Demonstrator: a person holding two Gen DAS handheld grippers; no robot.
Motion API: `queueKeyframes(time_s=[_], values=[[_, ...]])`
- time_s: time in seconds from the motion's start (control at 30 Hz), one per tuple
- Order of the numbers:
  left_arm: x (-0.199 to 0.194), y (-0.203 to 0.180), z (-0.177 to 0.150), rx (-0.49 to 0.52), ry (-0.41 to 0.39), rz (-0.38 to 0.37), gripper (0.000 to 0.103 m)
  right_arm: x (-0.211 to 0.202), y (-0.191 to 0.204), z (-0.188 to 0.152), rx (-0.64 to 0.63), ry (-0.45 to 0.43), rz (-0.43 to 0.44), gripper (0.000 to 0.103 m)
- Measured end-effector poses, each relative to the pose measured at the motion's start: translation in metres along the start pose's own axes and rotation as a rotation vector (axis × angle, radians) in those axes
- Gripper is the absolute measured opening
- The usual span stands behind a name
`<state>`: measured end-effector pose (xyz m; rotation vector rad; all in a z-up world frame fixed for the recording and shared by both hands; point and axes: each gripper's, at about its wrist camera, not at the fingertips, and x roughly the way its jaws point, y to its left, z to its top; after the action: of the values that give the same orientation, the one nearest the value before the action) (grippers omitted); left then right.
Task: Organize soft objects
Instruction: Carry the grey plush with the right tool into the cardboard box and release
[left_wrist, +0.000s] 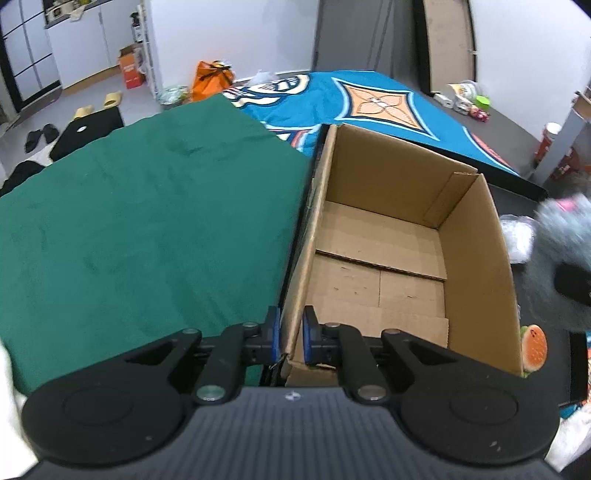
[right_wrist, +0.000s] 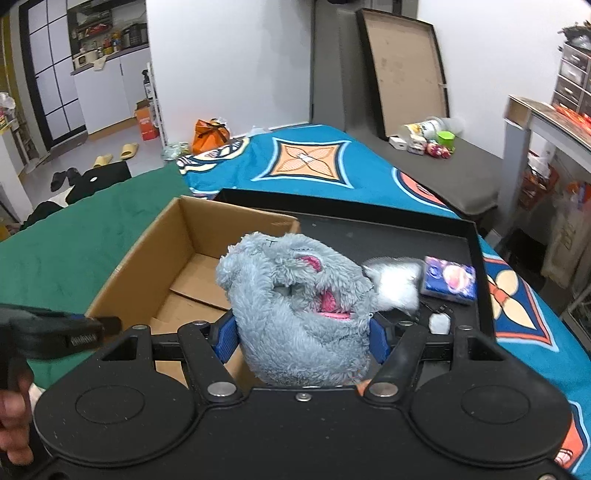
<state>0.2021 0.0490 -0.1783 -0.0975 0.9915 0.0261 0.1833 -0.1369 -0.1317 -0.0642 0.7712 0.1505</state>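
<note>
Gripping the grey plush toy (right_wrist: 303, 306) nearest the right wrist lens, the right gripper (right_wrist: 301, 338) has its blue pads pressed into the fur on both sides, jaws about half spread around the soft body. In that view the toy hangs above the near right corner of the cardboard box (right_wrist: 147, 254), which sits at about 10 o'clock from it and looks empty inside. Beyond the toy, at 2 o'clock, a small blue packet (right_wrist: 448, 280) and a white fluffy thing (right_wrist: 397, 286) lie in the black tray (right_wrist: 476, 258).

The left gripper (left_wrist: 291, 332) is clamped shut on the box's near left wall, one pad each side of the cardboard, steadying it beside the green cloth (left_wrist: 147, 221).

What could go wrong: the plush is bulky and squashy, so a pinch on loose fur may slip and drop it on the tray short of the box. Its trailing bulk could also catch the box's right wall on the way in and shove or tip the box, straining the left gripper's thin hold on the cardboard. A burger-patterned soft thing (left_wrist: 533, 349) sits just outside the box's right wall and might get knocked.
</note>
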Motion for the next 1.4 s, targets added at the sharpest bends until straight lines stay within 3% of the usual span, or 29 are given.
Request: queueKeyframes(time_s=[0.2, 0.47, 0.57, 0.67, 0.87, 0.9, 0.97, 1.07, 1.4], values=[[-0.002, 0.002, -0.002, 0.019, -0.004, -0.063, 0.011, 0.011, 0.024, 0.009, -0.037, -0.005, 0.024, 0.066], [0.004, 0.014, 0.002, -0.035, 0.014, -0.054, 0.011, 0.026, 0.048, 0.024, -0.094, -0.011, 0.025, 0.066], [0.005, 0.018, 0.003, -0.052, 0.018, -0.058, 0.011, 0.027, 0.057, 0.029, -0.128, -0.034, 0.029, 0.074], [0.005, 0.017, 0.003, -0.056, 0.017, -0.049, 0.012, 0.025, 0.063, 0.032, -0.161, -0.069, 0.002, 0.092], [0.008, 0.015, 0.004, -0.057, 0.034, -0.028, 0.016, 0.024, 0.052, 0.021, -0.151, -0.036, -0.028, 0.094], [0.008, 0.015, 0.004, -0.058, 0.034, -0.023, 0.018, 0.022, 0.048, 0.018, -0.148, -0.032, -0.029, 0.094], [0.007, 0.015, 0.004, -0.059, 0.033, -0.004, 0.034, 0.017, 0.044, 0.012, -0.147, -0.028, -0.039, 0.094], [0.004, 0.015, 0.004, -0.063, 0.022, 0.010, 0.048, 0.009, 0.030, 0.003, -0.126, -0.025, -0.052, 0.094], [-0.011, -0.005, 0.002, 0.018, -0.048, 0.049, 0.070, 0.001, -0.021, -0.032, -0.003, 0.011, -0.073, 0.094]])
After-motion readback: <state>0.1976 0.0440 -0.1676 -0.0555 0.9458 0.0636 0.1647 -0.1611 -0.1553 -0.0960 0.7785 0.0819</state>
